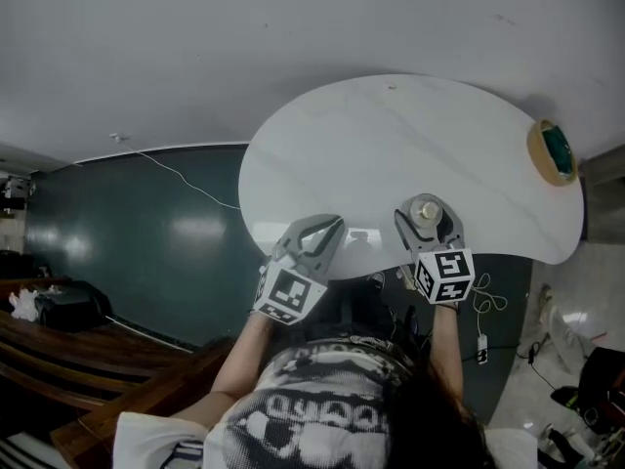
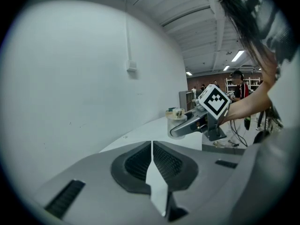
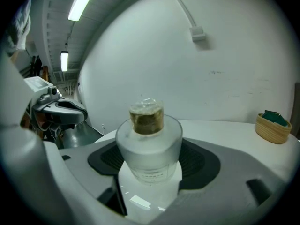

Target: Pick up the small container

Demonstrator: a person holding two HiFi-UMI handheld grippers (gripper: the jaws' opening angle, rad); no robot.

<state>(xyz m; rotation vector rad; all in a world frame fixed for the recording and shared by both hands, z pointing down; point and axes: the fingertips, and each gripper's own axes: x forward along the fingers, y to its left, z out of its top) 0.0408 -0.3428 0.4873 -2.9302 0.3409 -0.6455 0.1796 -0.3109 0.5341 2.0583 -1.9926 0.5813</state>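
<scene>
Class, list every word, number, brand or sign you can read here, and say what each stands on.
On the small container, a label: printed lines, too blurred to read.
On the left gripper and right gripper, marker cubes: black-and-white square patterns, no letters or digits.
On the person's shirt, a print: no readable words.
So nothing is legible.

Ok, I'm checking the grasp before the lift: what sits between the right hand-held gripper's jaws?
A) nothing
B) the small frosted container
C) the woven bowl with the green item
B: in the right gripper view the small frosted container stands between the jaws of the right hand-held gripper, which press on its sides. The woven bowl sits apart, farther along the table.
</scene>
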